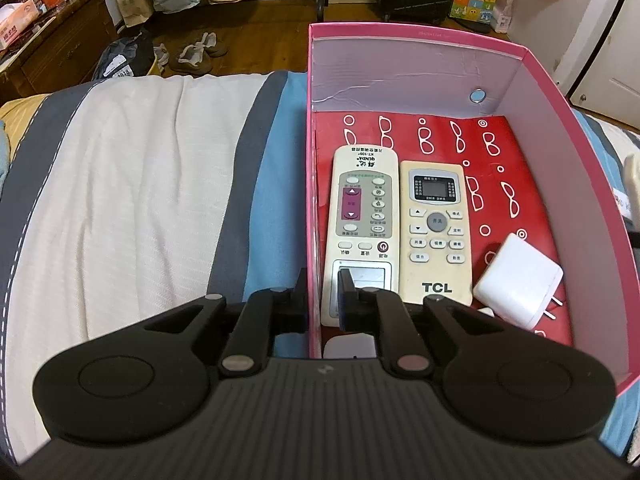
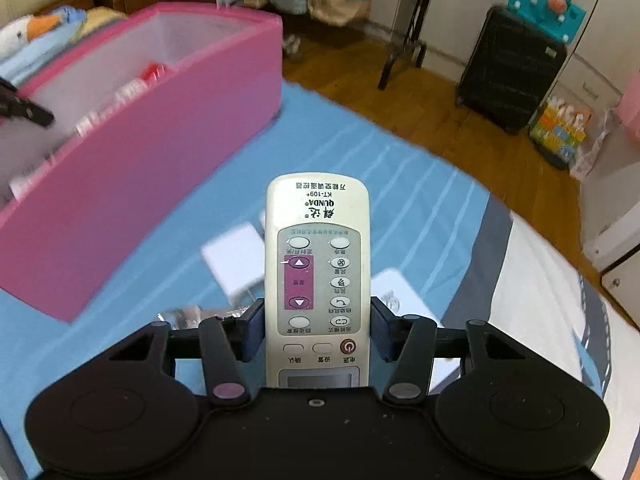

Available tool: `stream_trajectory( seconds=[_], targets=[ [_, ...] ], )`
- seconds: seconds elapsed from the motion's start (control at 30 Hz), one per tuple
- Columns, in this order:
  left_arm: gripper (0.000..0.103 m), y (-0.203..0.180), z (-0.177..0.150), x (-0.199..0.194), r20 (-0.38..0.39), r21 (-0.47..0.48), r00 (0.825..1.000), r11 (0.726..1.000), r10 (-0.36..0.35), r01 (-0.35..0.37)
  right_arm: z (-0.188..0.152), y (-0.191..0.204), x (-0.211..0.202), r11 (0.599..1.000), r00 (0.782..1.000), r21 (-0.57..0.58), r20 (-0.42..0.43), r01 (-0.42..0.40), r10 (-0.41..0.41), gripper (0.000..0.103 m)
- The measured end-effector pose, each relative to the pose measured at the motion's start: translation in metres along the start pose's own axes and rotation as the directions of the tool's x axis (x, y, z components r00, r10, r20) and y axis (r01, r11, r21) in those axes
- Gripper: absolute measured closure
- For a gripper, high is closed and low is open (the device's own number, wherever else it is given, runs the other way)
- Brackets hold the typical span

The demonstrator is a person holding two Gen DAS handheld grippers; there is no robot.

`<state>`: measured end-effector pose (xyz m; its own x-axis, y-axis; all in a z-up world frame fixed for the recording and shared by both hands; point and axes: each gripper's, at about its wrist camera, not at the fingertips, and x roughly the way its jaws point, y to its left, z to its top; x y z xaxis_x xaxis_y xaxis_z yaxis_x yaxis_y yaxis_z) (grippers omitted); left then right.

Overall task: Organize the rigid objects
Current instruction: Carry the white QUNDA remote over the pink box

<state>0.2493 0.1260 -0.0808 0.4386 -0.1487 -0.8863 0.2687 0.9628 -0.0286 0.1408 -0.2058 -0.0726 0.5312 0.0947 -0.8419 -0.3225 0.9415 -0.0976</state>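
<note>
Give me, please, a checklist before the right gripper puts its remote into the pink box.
1. Right gripper holds the remote: ok, pads on both sides.
2. Remote straight in the grip: ok, it lies along the fingers.
3. Left gripper steadies the box: ok, shut on its left wall.
4. Room in the box: ok, red floor bare beyond the charger.
5. Height to pass the wall: cannot tell.

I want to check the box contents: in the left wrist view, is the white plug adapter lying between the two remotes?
No: the white plug adapter lies right of the TCL remote, which lies directly beside the QUNDA remote.
</note>
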Motion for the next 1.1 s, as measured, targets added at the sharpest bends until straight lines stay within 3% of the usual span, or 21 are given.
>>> stream_trajectory(
  seconds=[0.27, 0.43, 0.57, 0.67, 0.7, 0.8, 0.97, 1.1],
  targets=[
    [0.093, 0.003, -0.001, 0.001, -0.005, -0.024, 1.000, 1.000, -0.009, 0.009, 0.002, -0.009, -0.030, 0.996, 0.996, 0.085, 0.094, -0.017, 0.009, 0.045],
    [0.093, 0.004, -0.001, 0.002, -0.004, -0.032, 1.000, 0.999, -0.010, 0.010, 0.006, -0.002, -0.052, 0.991, 0.982, 0.097, 0.175, -0.088, 0.070, 0.045],
    [0.093, 0.004, 0.000, 0.002, -0.006, -0.037, 1.000, 0.999, -0.011, 0.011, 0.012, 0.000, -0.076, 0.963, 0.958, 0.183, 0.246, -0.196, 0.148, 0.045],
    [0.093, 0.006, 0.001, 0.004, -0.012, -0.050, 1.000, 0.999, -0.019, 0.018, 0.026, 0.002, -0.097, 0.909, 0.913, 0.255, 0.330, -0.330, 0.239, 0.045],
    [0.093, 0.006, 0.000, 0.004, -0.011, -0.047, 1.000, 0.999, -0.019, 0.018, 0.034, 0.006, -0.102, 0.888, 0.897, 0.267, 0.349, -0.373, 0.272, 0.045],
    [0.093, 0.007, 0.000, 0.005, -0.006, -0.047, 1.000, 0.999, -0.017, 0.017, 0.058, 0.034, -0.106, 0.881, 0.882, 0.232, 0.345, -0.411, 0.321, 0.045],
    [0.093, 0.004, -0.003, 0.008, -0.010, -0.047, 1.000, 0.999, -0.012, 0.012, 0.093, 0.087, -0.083, 0.893, 0.884, 0.168, 0.302, -0.418, 0.357, 0.045],
    [0.093, 0.009, -0.004, 0.007, -0.009, -0.066, 0.999, 0.997, -0.034, 0.033, 0.122, 0.117, -0.050, 0.923, 0.919, 0.158, 0.246, -0.351, 0.307, 0.045]
  ],
)
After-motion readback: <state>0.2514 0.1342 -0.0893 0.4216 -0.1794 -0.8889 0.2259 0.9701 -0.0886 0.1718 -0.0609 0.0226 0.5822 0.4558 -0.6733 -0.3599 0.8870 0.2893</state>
